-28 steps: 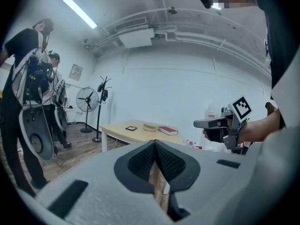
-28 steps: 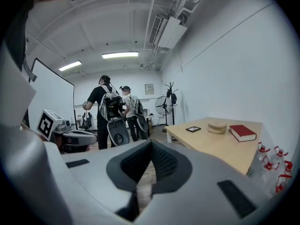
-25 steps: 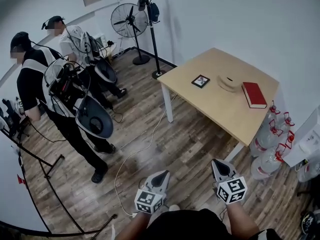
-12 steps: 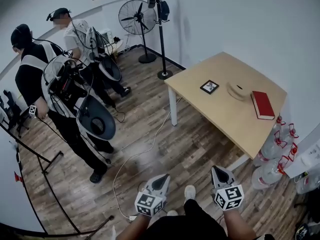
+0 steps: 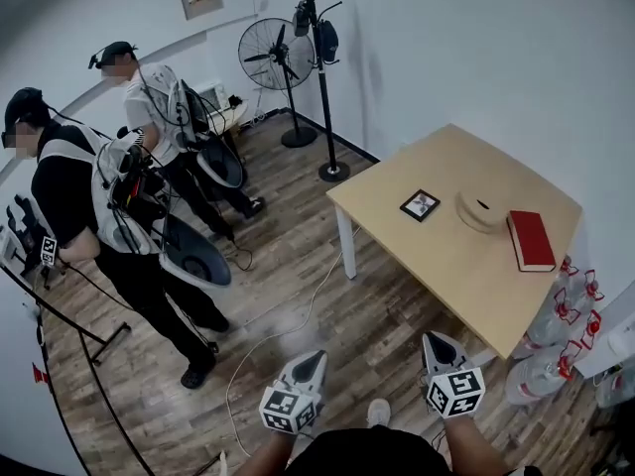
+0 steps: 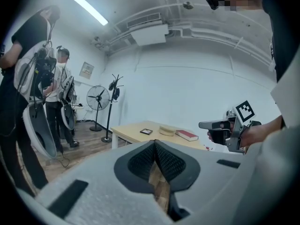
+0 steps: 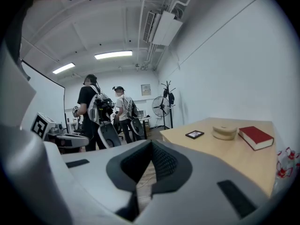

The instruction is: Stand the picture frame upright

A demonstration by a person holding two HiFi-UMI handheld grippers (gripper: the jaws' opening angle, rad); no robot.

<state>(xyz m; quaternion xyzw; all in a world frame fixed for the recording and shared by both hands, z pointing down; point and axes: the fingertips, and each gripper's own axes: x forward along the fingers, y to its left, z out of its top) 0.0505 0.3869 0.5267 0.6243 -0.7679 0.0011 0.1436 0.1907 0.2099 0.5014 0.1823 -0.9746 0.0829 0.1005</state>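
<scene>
A small black picture frame (image 5: pixel 421 204) lies flat on the light wooden table (image 5: pixel 437 261), near its far left edge; it also shows in the left gripper view (image 6: pixel 146 131) and the right gripper view (image 7: pixel 194 134). My left gripper (image 5: pixel 311 361) and right gripper (image 5: pixel 435 341) are held over the wooden floor, well short of the table. Both are shut with nothing between the jaws. In the left gripper view the right gripper (image 6: pixel 204 124) shows at the right, held in a hand.
A beige bowl-like object (image 5: pixel 483 209) and a red book (image 5: pixel 531 240) lie on the table beside the frame. Two people with gear (image 5: pixel 119 216) stand at the left. A fan (image 5: pixel 273 58) and coat stand (image 5: pixel 322 67) are by the far wall. Water bottles (image 5: pixel 561 345) stand right of the table.
The whole view has shifted: the table and frame sit lower and further right in the head view. Both grippers stay shut and low in the picture.
</scene>
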